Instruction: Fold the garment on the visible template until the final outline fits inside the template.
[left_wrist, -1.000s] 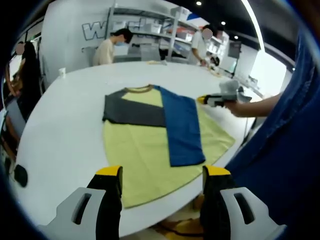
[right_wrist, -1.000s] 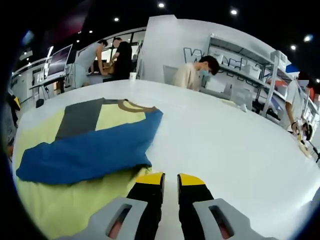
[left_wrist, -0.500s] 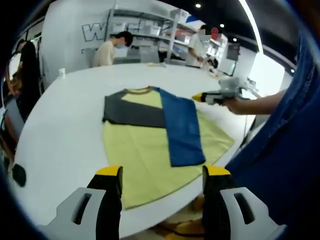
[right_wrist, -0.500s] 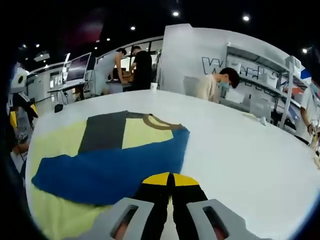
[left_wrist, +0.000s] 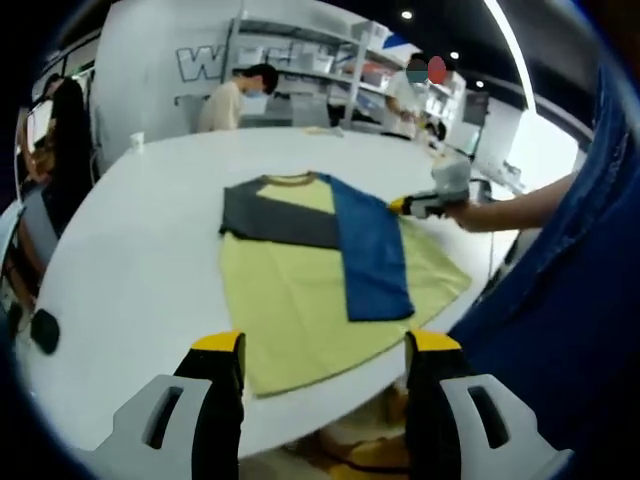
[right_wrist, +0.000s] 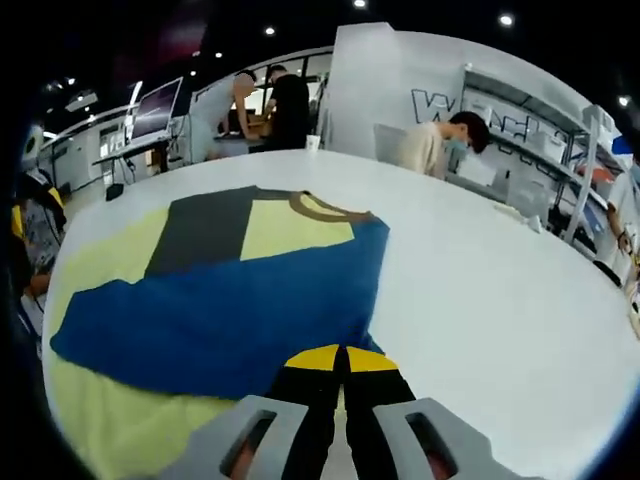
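A yellow garment (left_wrist: 290, 300) lies flat on the round white table (left_wrist: 130, 230). Its grey sleeve (left_wrist: 280, 222) is folded across the chest and its blue sleeve (left_wrist: 372, 255) is folded down over the body. My left gripper (left_wrist: 325, 348) hangs open above the table's near edge, short of the hem. In the left gripper view a hand holds my right gripper (left_wrist: 403, 206) at the blue sleeve's outer edge near the shoulder. In the right gripper view my right gripper (right_wrist: 341, 356) is shut, its tips on the garment's edge where the blue sleeve (right_wrist: 230, 310) ends. The grey sleeve (right_wrist: 200, 225) lies beyond.
The person's blue clothing (left_wrist: 560, 330) crowds the right side of the left gripper view. A small black object (left_wrist: 45, 330) lies at the table's left edge, and a paper cup (left_wrist: 137, 143) stands at the far rim. Other people work by shelves behind the table (right_wrist: 480, 300).
My right gripper went from slightly open beside the garment to shut at its blue-sleeve edge. The left view has shifted a little, while the left gripper stays open.
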